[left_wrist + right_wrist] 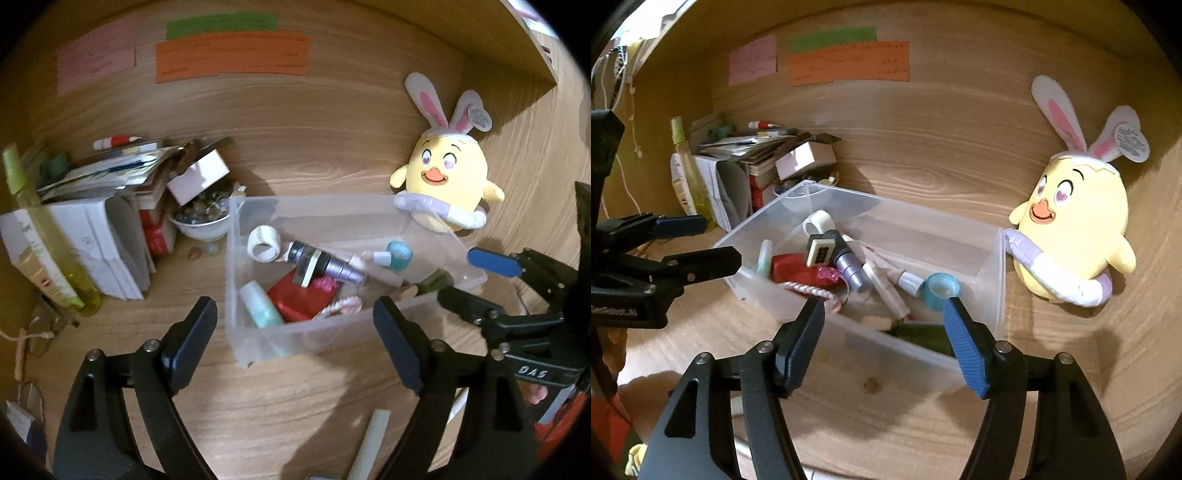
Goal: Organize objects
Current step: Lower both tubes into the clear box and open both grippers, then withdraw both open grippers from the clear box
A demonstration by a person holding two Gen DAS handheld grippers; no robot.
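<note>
Hovering wide open and empty over the table [295,406], both tools, left [295,314] and right [884,306], face a bin [997,295] already holding most small items, while clutter [110,206] looks unsorted.

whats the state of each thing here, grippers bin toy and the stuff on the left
left gripper: open, empty, before the bin
right gripper: open, empty, at the bin's near wall
clear plastic bin: no lid, holding small items
tape roll: lying in the bin
plush chick: upright, touching the bin's end
stack of papers: untidy pile
white bowl: full of small stones
green bottle: upright, cap on
</note>
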